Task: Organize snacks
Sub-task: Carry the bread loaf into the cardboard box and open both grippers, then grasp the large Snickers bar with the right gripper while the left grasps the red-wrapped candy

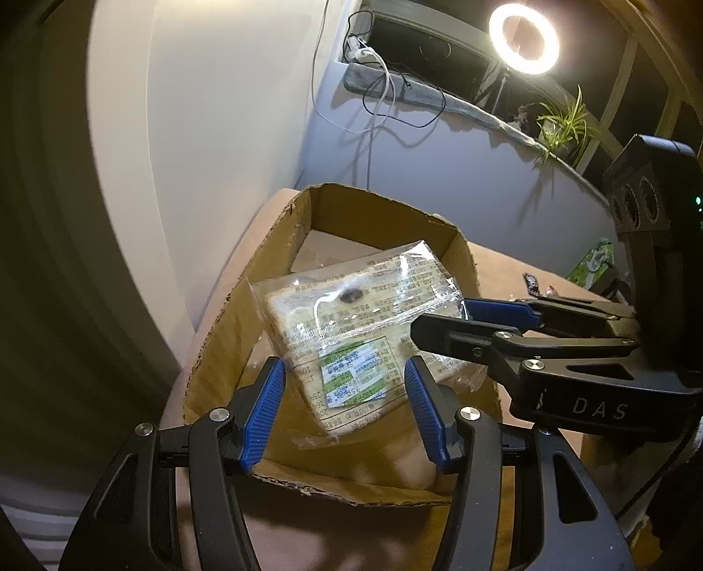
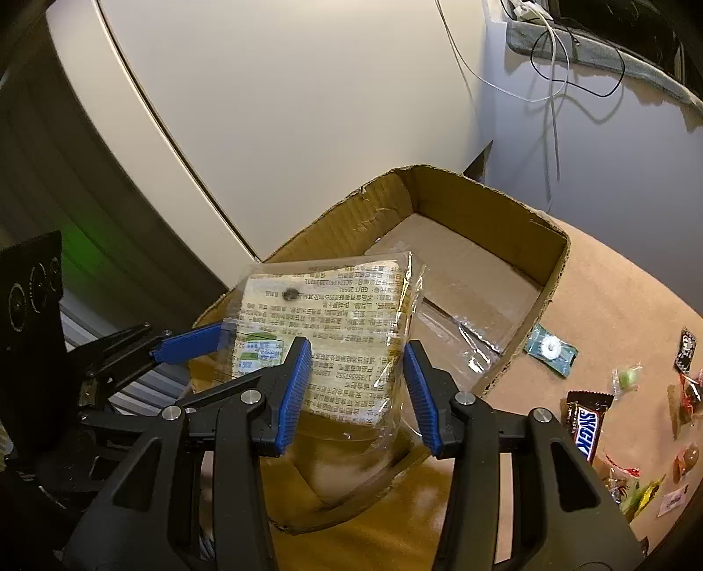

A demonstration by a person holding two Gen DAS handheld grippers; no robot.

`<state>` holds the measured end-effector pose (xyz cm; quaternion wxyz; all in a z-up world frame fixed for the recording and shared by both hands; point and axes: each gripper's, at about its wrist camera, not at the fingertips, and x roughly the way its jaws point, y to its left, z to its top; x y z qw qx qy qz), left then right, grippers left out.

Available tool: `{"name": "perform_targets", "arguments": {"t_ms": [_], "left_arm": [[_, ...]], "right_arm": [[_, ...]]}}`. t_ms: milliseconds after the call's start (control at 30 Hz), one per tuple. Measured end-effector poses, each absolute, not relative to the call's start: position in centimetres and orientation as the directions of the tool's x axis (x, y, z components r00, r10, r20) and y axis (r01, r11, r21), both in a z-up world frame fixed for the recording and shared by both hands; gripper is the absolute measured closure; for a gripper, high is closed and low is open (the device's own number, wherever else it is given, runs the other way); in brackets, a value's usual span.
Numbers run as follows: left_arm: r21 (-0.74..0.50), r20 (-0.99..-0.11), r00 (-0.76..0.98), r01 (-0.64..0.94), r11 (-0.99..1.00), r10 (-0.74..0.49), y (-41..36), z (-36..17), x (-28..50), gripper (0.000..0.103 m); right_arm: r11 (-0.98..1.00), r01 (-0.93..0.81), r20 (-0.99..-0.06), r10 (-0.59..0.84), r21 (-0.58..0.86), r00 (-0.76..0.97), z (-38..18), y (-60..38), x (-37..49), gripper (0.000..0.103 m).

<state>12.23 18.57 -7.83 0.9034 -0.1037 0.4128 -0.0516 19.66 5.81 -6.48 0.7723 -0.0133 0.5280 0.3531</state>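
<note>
A clear bag of sliced bread (image 1: 351,334) with printed text and a green-white label hangs tilted over an open cardboard box (image 1: 378,219). My left gripper (image 1: 345,413) is open, its blue pads either side of the bag's lower end, not clamping it. My right gripper (image 1: 443,320) reaches in from the right with its tips at the bag's plastic edge. In the right wrist view, the bag (image 2: 334,325) sits between my right gripper's (image 2: 358,395) open blue pads, and the left gripper's fingers (image 2: 189,342) touch its left edge. The box (image 2: 492,211) lies behind.
The box rests on a brown round table (image 2: 615,281). Loose snacks lie at the right: a Snickers bar (image 2: 586,424), a teal packet (image 2: 551,349) and several small candies (image 2: 628,377). A white wall, cables, ring light (image 1: 523,37) and a plant (image 1: 567,118) stand behind.
</note>
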Motion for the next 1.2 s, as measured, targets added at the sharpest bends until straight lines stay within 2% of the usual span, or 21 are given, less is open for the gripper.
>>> {"name": "perform_targets", "arguments": {"t_ms": [300,500,800,933,1200], "left_arm": [[-0.193,-0.714,0.683,0.020,0.981,-0.154,17.6,-7.2,11.3,0.048],[-0.197,-0.691,0.701,0.051,0.979,-0.176,16.1,-6.3,10.4,0.048],[-0.183,-0.684,0.692,0.145,0.972,-0.231,10.9,-5.9,9.8,0.048],[-0.183,-0.695,0.667,0.197,0.963,-0.268,7.9,-6.4,10.1,0.048],[-0.219,-0.725,0.592,0.285,0.933,-0.351,1.9,-8.3,11.0,0.048]], "right_arm": [[0.771,-0.576,-0.831,0.490,0.272,0.263,-5.1,3.5,18.4,0.056],[0.807,-0.546,-0.828,0.455,0.226,0.330,-4.0,-1.7,17.0,0.056],[0.875,-0.429,-0.827,0.403,0.224,0.391,-3.3,-11.5,15.3,0.056],[0.906,-0.384,-0.841,0.343,0.179,0.418,-3.4,-15.7,13.9,0.056],[0.945,-0.275,-0.885,0.273,0.174,0.378,-5.9,-22.2,12.2,0.056]]}}
